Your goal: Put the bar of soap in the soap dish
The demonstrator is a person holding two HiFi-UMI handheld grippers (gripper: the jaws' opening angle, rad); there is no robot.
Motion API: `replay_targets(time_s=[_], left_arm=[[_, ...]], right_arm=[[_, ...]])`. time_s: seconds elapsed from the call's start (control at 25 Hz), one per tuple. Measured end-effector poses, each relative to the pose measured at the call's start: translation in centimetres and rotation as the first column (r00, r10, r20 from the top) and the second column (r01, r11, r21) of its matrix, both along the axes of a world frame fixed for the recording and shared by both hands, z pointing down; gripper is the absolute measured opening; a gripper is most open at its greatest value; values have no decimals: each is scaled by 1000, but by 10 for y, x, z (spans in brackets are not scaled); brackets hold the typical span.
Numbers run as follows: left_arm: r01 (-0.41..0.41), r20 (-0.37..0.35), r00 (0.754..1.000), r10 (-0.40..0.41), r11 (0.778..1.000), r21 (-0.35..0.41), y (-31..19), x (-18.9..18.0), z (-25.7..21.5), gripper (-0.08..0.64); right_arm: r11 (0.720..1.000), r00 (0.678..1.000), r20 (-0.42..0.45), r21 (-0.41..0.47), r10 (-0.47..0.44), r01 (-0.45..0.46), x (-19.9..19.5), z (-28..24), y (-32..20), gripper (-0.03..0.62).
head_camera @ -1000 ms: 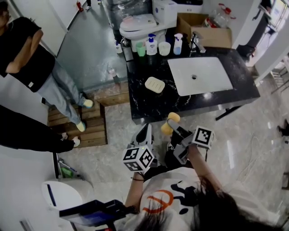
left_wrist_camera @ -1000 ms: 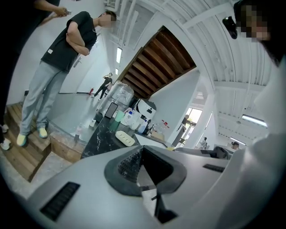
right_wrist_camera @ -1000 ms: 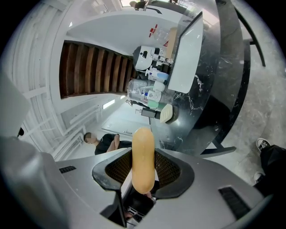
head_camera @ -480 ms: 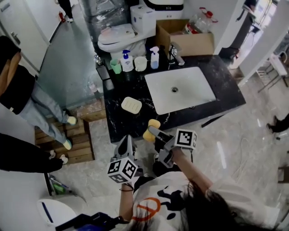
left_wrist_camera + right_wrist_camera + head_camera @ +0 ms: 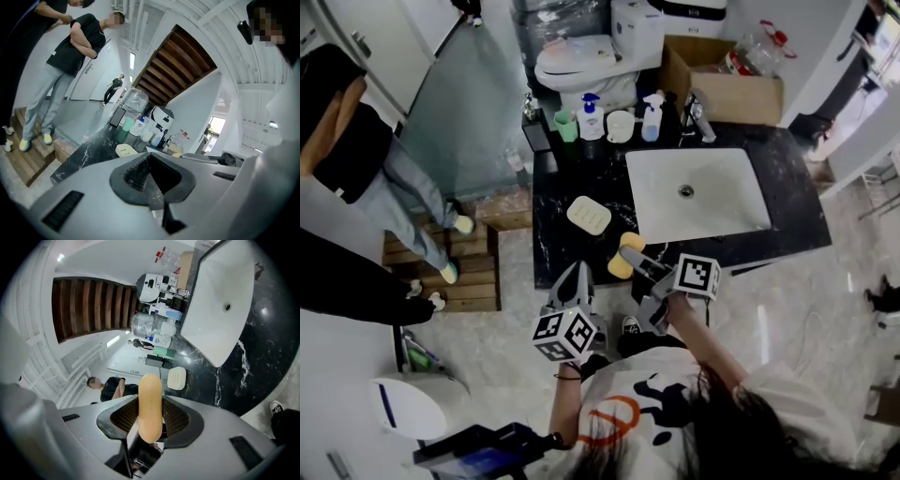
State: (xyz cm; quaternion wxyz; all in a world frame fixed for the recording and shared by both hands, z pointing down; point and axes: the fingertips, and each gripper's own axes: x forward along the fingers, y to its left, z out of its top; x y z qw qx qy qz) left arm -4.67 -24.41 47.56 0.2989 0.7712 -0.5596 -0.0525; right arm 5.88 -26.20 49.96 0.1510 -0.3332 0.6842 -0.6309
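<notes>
1 soap bar (image 5: 150,401) in right gripper (image 5: 632,255) | 1 soap dish (image 5: 589,215) on countertop (image 5: 574,173)

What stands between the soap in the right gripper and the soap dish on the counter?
Nothing visible. The right gripper holds the bar of soap near the front edge of the black counter. Only bare counter separates it from the empty soap dish. The bottles and cups stand behind the dish.

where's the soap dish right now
In the head view, the soap dish sits on the black counter, left of the white sink, just beyond the bar of soap.
</notes>
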Motion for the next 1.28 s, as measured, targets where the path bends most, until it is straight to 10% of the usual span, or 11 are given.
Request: replay_targets(time_s=[1.28], left_arm=[[86,-6,996,-87,996,-24,-24,-5,10,2]], right_arm=[[985,982,-82,4,-170,171,-8,9,-64,161]])
